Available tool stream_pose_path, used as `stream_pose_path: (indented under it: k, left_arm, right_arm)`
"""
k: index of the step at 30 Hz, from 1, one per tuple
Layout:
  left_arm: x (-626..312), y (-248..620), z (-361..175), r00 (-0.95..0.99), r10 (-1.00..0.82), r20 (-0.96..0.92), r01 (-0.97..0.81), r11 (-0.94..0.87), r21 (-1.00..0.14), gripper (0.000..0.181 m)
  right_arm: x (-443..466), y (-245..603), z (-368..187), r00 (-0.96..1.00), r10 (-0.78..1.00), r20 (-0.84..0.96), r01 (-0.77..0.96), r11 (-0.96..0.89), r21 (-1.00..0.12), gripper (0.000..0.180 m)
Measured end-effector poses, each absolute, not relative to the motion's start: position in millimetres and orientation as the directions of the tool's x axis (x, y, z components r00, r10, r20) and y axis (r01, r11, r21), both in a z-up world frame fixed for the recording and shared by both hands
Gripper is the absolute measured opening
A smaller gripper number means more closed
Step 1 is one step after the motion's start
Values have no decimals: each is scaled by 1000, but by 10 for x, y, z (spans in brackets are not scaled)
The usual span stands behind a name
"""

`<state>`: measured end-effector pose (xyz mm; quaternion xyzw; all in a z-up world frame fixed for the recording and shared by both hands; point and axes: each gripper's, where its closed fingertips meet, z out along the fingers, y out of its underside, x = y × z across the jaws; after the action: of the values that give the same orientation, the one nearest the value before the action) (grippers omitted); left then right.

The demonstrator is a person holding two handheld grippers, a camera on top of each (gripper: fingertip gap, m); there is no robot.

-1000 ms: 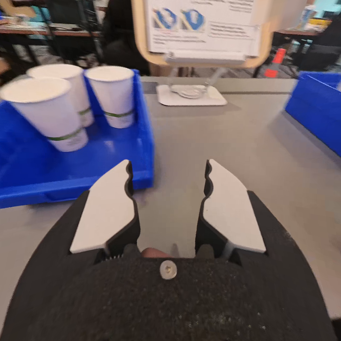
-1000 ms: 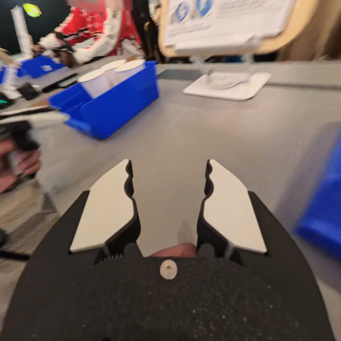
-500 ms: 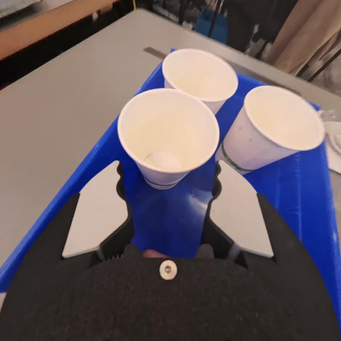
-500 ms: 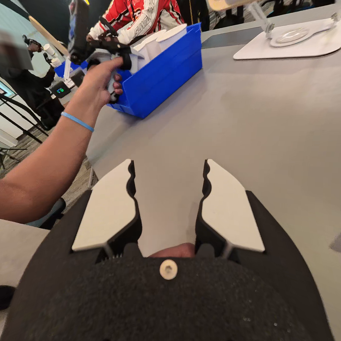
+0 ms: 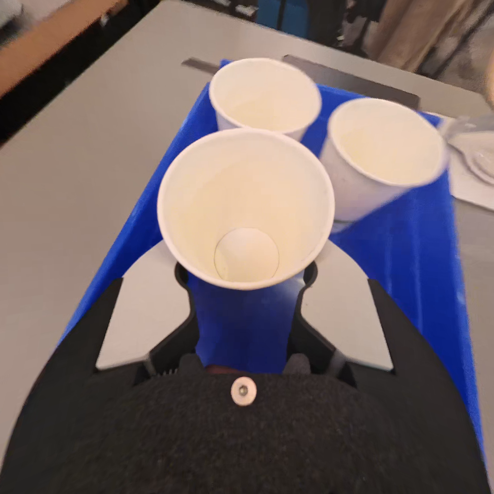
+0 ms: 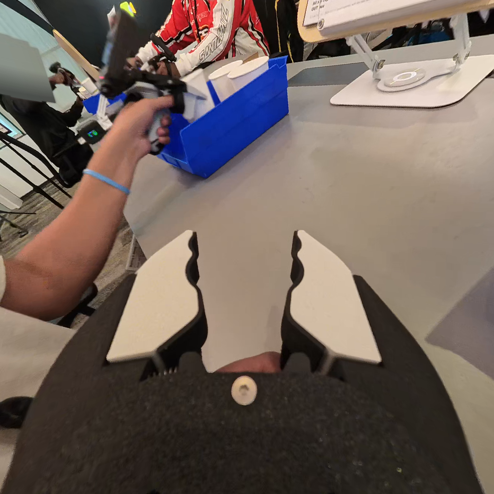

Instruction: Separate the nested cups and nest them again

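White paper cups stand in a blue bin (image 5: 417, 267), and the left gripper (image 5: 246, 270) is reaching in for the nearest one.

Its jaws are spread wide on either side of the nearest cup (image 5: 246, 203), with nothing clamped that I can see; two more cups, the far cup (image 5: 264, 93) at 12 o'clock and the right cup (image 5: 382, 144) at 2 o'clock, sit behind it. Over the bare grey table (image 6: 347, 187), the right gripper (image 6: 244, 240) hangs open and empty, the bin off at its 11 o'clock.
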<state>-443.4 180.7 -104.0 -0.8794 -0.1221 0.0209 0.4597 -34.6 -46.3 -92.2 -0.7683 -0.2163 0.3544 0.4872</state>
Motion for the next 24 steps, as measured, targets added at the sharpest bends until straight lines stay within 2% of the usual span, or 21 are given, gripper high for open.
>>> stream_pose_path:
  k: [4,7,9,12,18,24]
  left_arm:
    - [-4212,1263,-562,996,-60,-65,-86,-489,-868,85]
    - [-3824,844,-182,930,-360,-77,-232,-411,-882,85]
    - [-3360,524,-3,802,-595,-46,-315,-356,-880,85]
    - [-2607,140,80,535,-844,-27,-425,-241,-873,86]
    - [-1629,-186,-321,114,-991,-73,-639,-17,-769,86]
    - [-1253,-280,-502,-70,-996,-59,-709,91,-699,86]
  right_arm:
    - [-137,-425,-895,685,682,-255,44,-388,-920,67]
    - [-105,-398,-794,621,755,-210,119,-355,-927,69]
    - [-228,-424,-627,508,848,-153,195,-286,-938,75]
    - [-476,-436,-350,323,946,-1,322,-111,-940,85]
    - [-903,-266,-79,129,986,105,453,35,-891,90]
    - [-1039,-274,-292,42,987,153,592,99,-800,95]
